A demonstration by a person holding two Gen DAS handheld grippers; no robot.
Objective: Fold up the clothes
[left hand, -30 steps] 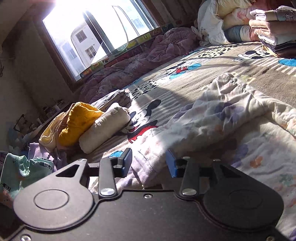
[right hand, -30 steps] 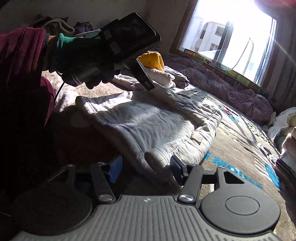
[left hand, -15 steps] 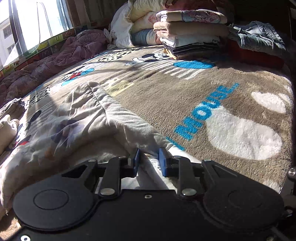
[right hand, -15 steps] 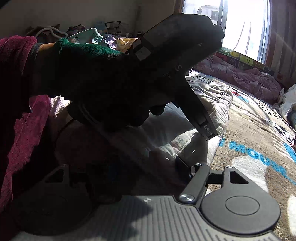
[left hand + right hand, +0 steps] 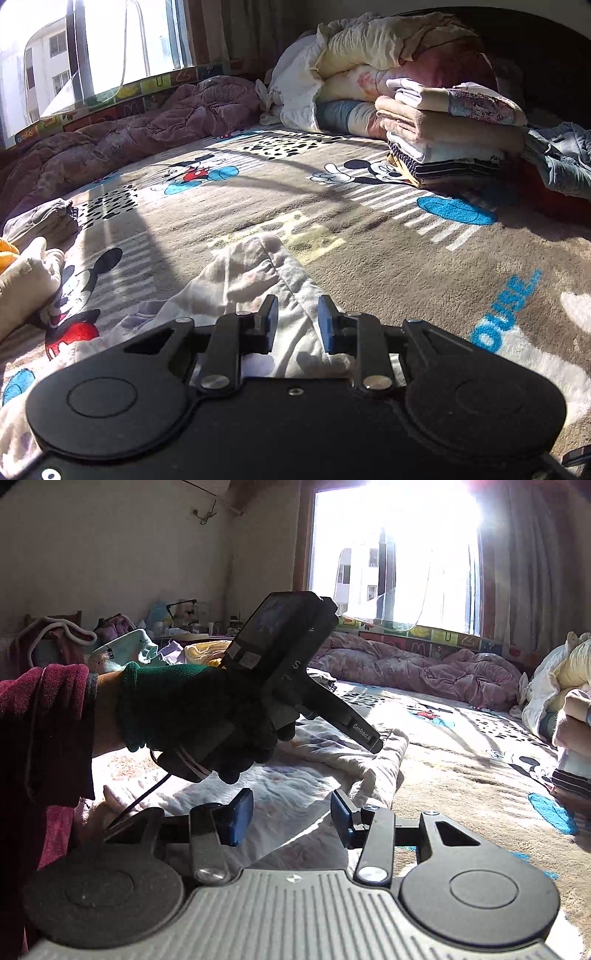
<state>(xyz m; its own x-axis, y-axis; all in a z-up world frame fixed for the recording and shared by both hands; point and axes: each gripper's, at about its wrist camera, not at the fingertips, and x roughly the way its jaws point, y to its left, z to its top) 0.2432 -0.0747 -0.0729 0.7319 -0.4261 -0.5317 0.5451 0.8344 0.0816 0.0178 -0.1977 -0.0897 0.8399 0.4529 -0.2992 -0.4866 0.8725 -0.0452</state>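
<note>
1. Lying on the cartoon-print blanket (image 5: 388, 266), the pale floral garment (image 5: 251, 280) is folded over itself
2. Left gripper (image 5: 294, 321) hangs just above its fold, jaws apart, holding nothing
3. Right gripper (image 5: 291, 818) hovers near the garment's edge, jaws wide apart, empty
4. A green-gloved hand (image 5: 192, 712) grips the left tool's handle

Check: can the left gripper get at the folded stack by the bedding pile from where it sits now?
Probably not without a big reach. The left gripper is open over the floral garment, while the folded stack lies far across the blanket. Nothing blocks the path; distance is the issue.
</note>
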